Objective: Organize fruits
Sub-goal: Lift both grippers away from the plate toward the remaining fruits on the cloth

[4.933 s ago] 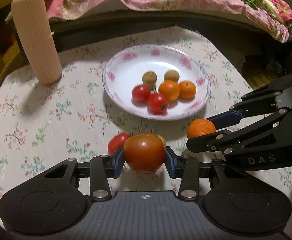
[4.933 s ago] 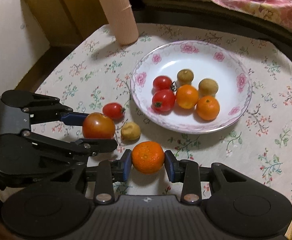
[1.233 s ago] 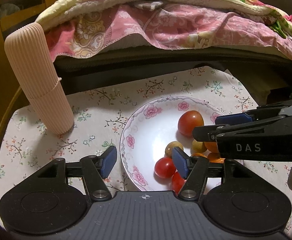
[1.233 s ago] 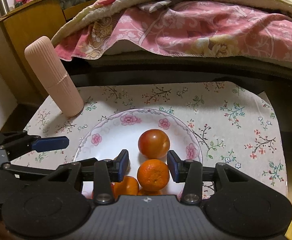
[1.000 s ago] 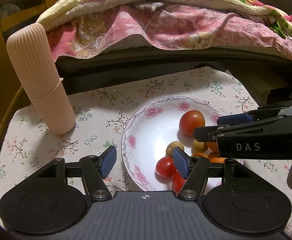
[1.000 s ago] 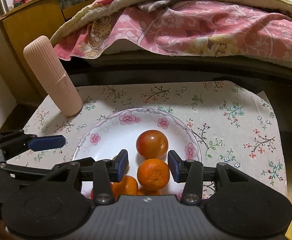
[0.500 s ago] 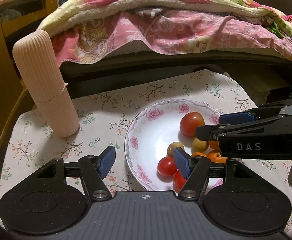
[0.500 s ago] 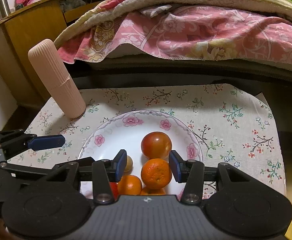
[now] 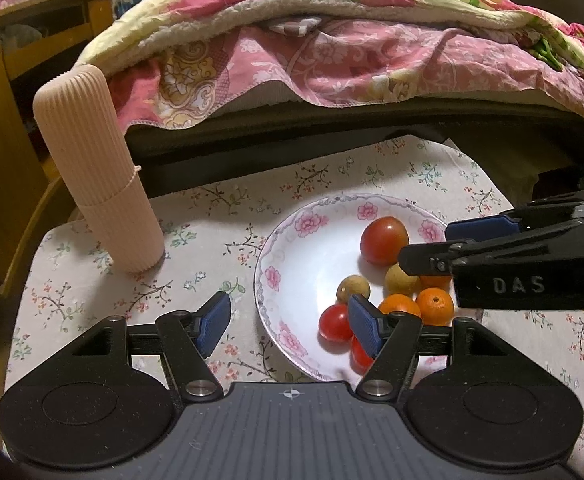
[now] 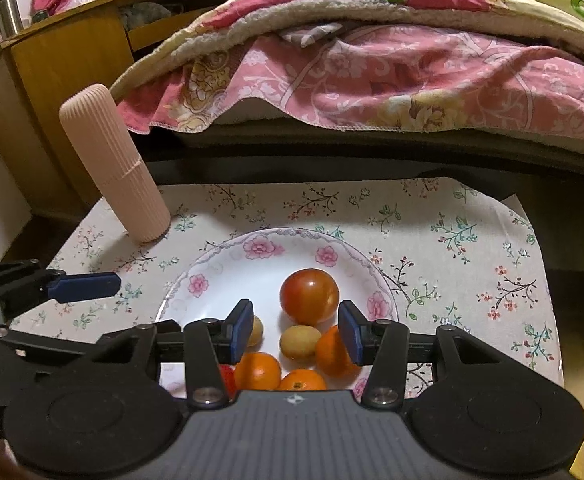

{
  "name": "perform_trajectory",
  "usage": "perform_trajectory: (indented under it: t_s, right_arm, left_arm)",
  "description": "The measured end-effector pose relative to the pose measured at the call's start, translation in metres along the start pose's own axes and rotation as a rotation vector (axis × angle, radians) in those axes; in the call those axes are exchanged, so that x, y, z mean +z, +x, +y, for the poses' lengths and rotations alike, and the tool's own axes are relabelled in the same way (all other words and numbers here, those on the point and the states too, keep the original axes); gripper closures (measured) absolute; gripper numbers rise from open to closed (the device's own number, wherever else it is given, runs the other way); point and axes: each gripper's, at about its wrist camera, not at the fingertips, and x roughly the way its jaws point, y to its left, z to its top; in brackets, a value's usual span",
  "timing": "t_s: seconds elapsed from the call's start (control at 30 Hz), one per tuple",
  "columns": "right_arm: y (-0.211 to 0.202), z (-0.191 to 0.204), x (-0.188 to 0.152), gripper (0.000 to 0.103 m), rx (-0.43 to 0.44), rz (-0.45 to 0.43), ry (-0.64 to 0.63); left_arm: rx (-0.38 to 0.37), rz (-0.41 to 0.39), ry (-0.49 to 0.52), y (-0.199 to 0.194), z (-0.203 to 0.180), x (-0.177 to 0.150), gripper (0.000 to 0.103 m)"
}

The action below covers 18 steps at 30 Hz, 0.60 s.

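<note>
A white plate with pink flowers (image 9: 292,256) (image 10: 219,272) holds a large tomato (image 9: 384,240) (image 10: 309,296), small red tomatoes (image 9: 335,322), oranges (image 9: 434,306) (image 10: 257,370) and small tan fruits (image 9: 353,288) (image 10: 298,342). My left gripper (image 9: 289,322) is open and empty above the plate's left rim. My right gripper (image 10: 295,332) is open and empty, raised over the fruit at the plate's near side; it also shows in the left wrist view (image 9: 472,240).
A ribbed pink cylinder (image 9: 97,168) (image 10: 113,164) stands at the back left of the floral tablecloth (image 10: 452,240). A bed with a pink quilt (image 9: 332,48) runs behind the table. A wooden cabinet (image 10: 71,52) stands at the left.
Both grippers have let go of their fruit; the large tomato and the orange now lie in the plate. Over the last second both open grippers have drawn back and up slightly.
</note>
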Motion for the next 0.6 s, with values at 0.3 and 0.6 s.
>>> perform_trajectory:
  t_s: [0.3, 0.6]
  right_arm:
    - [-0.02, 0.017, -0.015, 0.055, 0.034, 0.017, -0.001]
    - [-0.036, 0.043, -0.039, 0.055, 0.058, 0.037, -0.001]
  left_arm:
    - [-0.003, 0.013, 0.037, -0.019, 0.001, -0.016, 0.028]
    - [-0.013, 0.082, 0.113, -0.031, -0.001, -0.044, 0.028]
